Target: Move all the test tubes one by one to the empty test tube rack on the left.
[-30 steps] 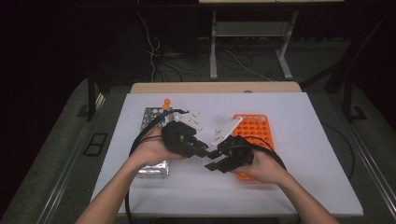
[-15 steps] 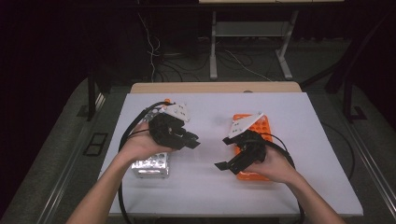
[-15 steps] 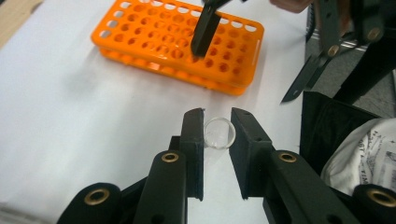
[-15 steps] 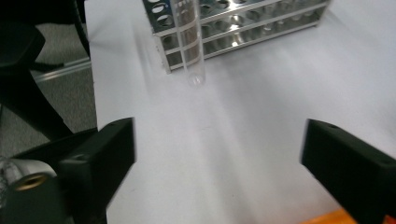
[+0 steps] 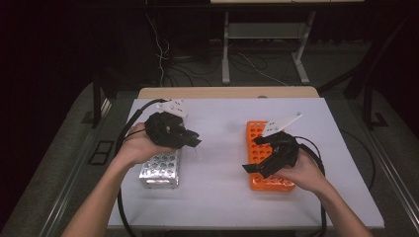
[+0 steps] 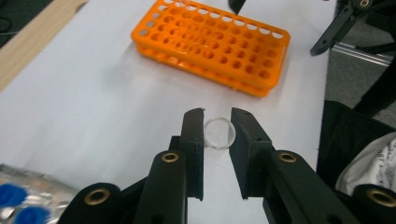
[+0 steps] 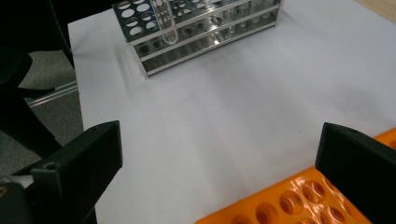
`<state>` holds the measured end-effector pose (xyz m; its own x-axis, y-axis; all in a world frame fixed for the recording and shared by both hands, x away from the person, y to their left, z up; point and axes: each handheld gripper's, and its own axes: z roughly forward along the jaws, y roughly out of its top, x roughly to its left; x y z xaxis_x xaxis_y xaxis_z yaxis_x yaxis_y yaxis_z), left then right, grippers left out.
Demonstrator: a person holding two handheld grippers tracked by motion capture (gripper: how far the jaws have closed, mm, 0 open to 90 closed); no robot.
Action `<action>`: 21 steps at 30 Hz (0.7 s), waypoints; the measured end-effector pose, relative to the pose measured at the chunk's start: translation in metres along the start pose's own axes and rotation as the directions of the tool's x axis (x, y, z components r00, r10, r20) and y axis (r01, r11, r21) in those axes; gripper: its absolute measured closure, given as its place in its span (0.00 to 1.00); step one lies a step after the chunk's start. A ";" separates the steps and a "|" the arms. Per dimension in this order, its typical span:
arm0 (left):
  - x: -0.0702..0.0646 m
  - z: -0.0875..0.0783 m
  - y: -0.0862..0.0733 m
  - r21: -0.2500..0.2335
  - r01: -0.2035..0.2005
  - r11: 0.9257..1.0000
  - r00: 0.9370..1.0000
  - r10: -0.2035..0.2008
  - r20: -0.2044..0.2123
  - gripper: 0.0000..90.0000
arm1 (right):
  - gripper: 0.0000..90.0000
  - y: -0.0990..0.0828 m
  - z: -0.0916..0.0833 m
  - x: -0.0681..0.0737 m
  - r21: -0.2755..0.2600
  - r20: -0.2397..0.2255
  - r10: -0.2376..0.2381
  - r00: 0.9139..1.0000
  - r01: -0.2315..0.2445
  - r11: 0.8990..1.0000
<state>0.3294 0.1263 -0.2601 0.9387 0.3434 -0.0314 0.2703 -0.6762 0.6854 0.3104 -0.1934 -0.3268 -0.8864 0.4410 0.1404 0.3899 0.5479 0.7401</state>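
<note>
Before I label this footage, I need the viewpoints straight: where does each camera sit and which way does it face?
High view: above the person's side, looking forward and down on the white table; forearms, both hands show.
Left gripper view: rides the left gripper, facing the orange rack; jaws hold a clear tube.
Right gripper view: rides the right gripper, jaws wide, facing the metal rack.
All three views share the orange rack.

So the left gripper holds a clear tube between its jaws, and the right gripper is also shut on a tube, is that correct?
Not quite. The left gripper does hold the clear tube between its jaws, but the right gripper is open: in the right gripper view its jaws stand wide apart with only white table between them.
</note>
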 end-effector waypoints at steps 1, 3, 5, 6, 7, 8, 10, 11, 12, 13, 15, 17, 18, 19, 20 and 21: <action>0.001 -0.001 0.000 -0.002 0.002 1.000 1.000 -0.002 -0.007 0.82 | 0.00 -0.001 -0.001 -0.002 -0.003 0.003 0.004 1.000 -0.004 1.000; 0.003 -0.004 -0.002 -0.007 0.007 1.000 1.000 -0.007 -0.024 0.82 | 0.00 -0.004 -0.003 -0.005 -0.006 0.005 0.015 1.000 -0.015 1.000; 0.006 -0.005 -0.004 -0.006 0.015 1.000 0.999 -0.015 -0.038 0.82 | 0.00 -0.006 -0.005 -0.009 -0.007 0.010 0.022 1.000 -0.022 1.000; 0.008 -0.005 -0.005 -0.003 0.019 1.000 0.999 -0.019 -0.044 0.82 | 0.00 -0.007 -0.006 -0.010 -0.005 0.009 0.029 1.000 -0.029 1.000; 0.010 -0.006 -0.006 -0.005 0.025 1.000 0.999 -0.025 -0.048 0.82 | 0.00 -0.008 -0.006 -0.011 -0.006 0.008 0.032 0.999 -0.032 0.999; 0.011 -0.007 -0.007 -0.009 0.031 0.999 0.998 -0.031 -0.055 0.82 | 0.00 -0.009 -0.006 -0.013 -0.005 0.009 0.034 0.999 -0.034 0.999; 0.014 -0.009 -0.009 -0.012 0.041 0.999 0.997 -0.042 -0.068 0.82 | 0.00 -0.012 -0.006 -0.016 -0.002 0.008 0.047 0.999 -0.047 0.999; 0.016 -0.010 -0.010 -0.014 0.045 0.999 0.996 -0.046 -0.076 0.82 | 0.00 -0.013 -0.006 -0.018 0.000 0.010 0.052 0.999 -0.052 0.999; 0.018 -0.011 -0.011 -0.015 0.048 0.999 0.995 -0.049 -0.087 0.82 | 0.00 -0.015 -0.006 -0.019 0.001 0.012 0.054 0.998 -0.054 0.999; 0.020 -0.012 -0.012 -0.014 0.052 0.999 0.994 -0.053 -0.095 0.82 | 0.00 -0.017 -0.006 -0.021 0.001 0.012 0.062 0.998 -0.062 0.998; 0.023 -0.013 -0.015 -0.015 0.062 0.998 0.992 -0.064 -0.111 0.82 | 0.00 -0.019 -0.006 -0.023 0.001 0.014 0.069 0.997 -0.069 0.998; 0.027 -0.015 -0.018 -0.016 0.075 0.997 0.989 -0.077 -0.125 0.82 | 0.00 -0.021 -0.007 -0.026 -0.001 0.016 0.077 0.997 -0.077 0.997; 0.028 -0.015 -0.019 -0.014 0.080 0.997 0.988 -0.082 -0.134 0.82 | 0.00 -0.023 -0.007 -0.027 -0.004 0.017 0.079 0.997 -0.079 0.997; 0.030 -0.016 -0.021 -0.011 0.084 0.996 0.986 -0.085 -0.143 0.82 | 0.00 -0.023 -0.007 -0.028 -0.004 0.018 0.082 0.996 -0.082 0.997; 0.031 -0.016 -0.022 -0.009 0.090 0.996 0.984 -0.090 -0.151 0.82 | 0.00 -0.024 -0.008 -0.028 -0.007 0.020 0.087 0.996 -0.087 0.996; 0.033 -0.017 -0.024 -0.009 0.091 0.996 0.983 -0.091 -0.159 0.82 | 0.00 -0.025 -0.008 -0.029 -0.008 0.020 0.090 0.996 -0.090 0.996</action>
<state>0.3501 0.1644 -0.2651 0.8642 0.5027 0.0222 0.3526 -0.6364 0.6861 0.3245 -0.2257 -0.3437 -0.8425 0.5027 0.1934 0.4660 0.5001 0.7299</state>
